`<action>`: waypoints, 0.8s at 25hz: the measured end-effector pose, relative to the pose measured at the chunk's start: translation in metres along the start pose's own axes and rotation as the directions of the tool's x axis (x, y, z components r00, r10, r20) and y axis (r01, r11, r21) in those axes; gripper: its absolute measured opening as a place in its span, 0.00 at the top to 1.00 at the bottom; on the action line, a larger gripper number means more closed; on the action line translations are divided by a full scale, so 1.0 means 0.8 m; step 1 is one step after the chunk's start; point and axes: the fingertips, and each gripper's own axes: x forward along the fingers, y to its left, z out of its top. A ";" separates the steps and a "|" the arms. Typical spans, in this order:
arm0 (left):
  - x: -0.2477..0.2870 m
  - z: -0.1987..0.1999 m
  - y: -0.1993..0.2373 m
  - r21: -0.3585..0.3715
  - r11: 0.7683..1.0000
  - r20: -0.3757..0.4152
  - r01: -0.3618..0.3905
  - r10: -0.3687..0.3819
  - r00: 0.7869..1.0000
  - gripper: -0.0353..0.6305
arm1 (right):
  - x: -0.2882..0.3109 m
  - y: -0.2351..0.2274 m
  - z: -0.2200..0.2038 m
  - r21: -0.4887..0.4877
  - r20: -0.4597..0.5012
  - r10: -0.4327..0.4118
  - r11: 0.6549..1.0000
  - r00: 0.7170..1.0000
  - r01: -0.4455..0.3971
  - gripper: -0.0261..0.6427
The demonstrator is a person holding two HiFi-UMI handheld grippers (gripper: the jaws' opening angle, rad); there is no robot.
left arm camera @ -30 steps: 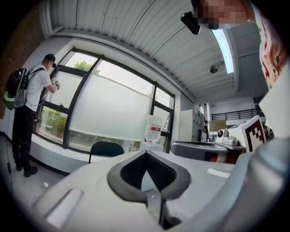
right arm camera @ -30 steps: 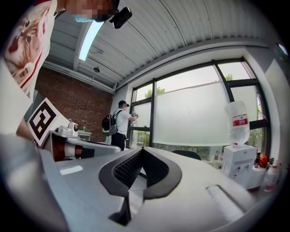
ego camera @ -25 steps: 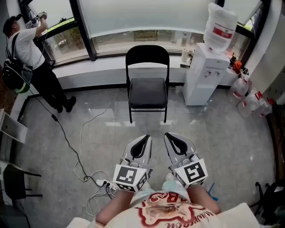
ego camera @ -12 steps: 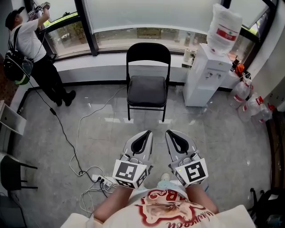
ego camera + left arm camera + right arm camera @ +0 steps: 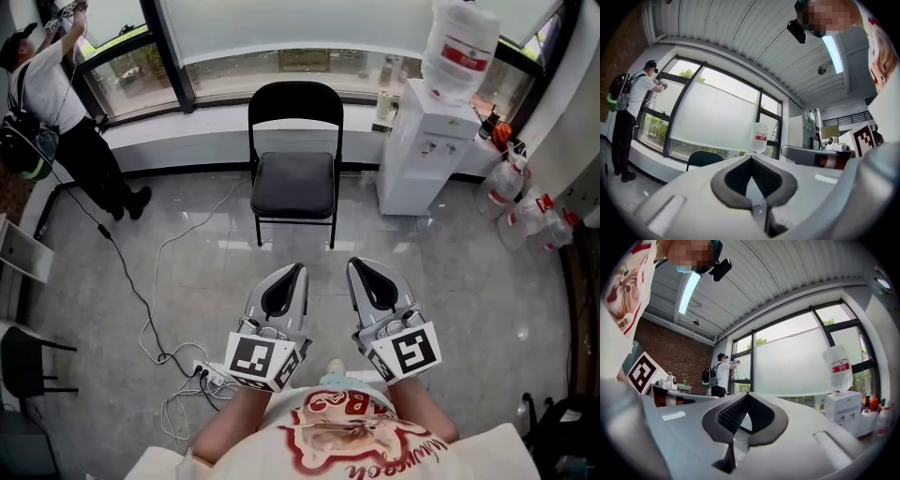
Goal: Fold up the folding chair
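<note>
- Ahead of both pairs of fingers — folding chair (image 5: 294, 183): black, unfolded, upright on the grey floor (image 5: 450, 281), its seat turned toward the person and well apart from either gripper.
- Left gripper (image 5: 298, 267): held level, its fingers (image 5: 731, 178) together at the tips, with nothing between them.
- Right gripper (image 5: 354, 263): just beside the left one and also level, its fingers (image 5: 731, 416) pressed together and empty.
- Beyond the right fingers, to the right of the chair — white water dispenser (image 5: 417, 150) carrying an upturned bottle (image 5: 457, 47), near the chair but not touching it.
- Far off to the left of the left fingers: a person (image 5: 52, 103) with a backpack stands at the window (image 5: 281, 23), arms raised.
- Below and left of the left fingers: cables (image 5: 141, 291) trail over the floor to a power strip (image 5: 214, 373).
- Far to the right of the right fingers: plastic bottles (image 5: 530, 211) stand on the floor by the wall.
</note>
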 end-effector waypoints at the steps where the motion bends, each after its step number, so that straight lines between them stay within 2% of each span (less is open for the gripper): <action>1: 0.006 0.000 -0.003 0.001 1.000 0.006 -0.009 0.009 1.000 0.95 | -0.003 -0.009 0.001 0.002 0.004 0.002 1.000 1.000 -0.002 0.93; 6: 0.026 0.001 -0.023 0.010 0.998 0.054 -0.068 0.067 0.996 0.95 | -0.021 -0.046 0.001 0.005 0.016 0.017 1.000 1.000 -0.017 0.93; 12: 0.042 -0.008 -0.042 0.026 0.996 0.044 -0.089 0.088 0.995 0.95 | -0.035 -0.077 -0.011 0.034 0.015 0.026 0.999 1.000 -0.026 0.93; 20: 0.081 -0.021 -0.023 0.002 0.995 0.023 -0.095 0.095 0.995 0.95 | -0.013 -0.107 -0.024 0.022 0.011 0.020 1.000 1.000 -0.020 0.93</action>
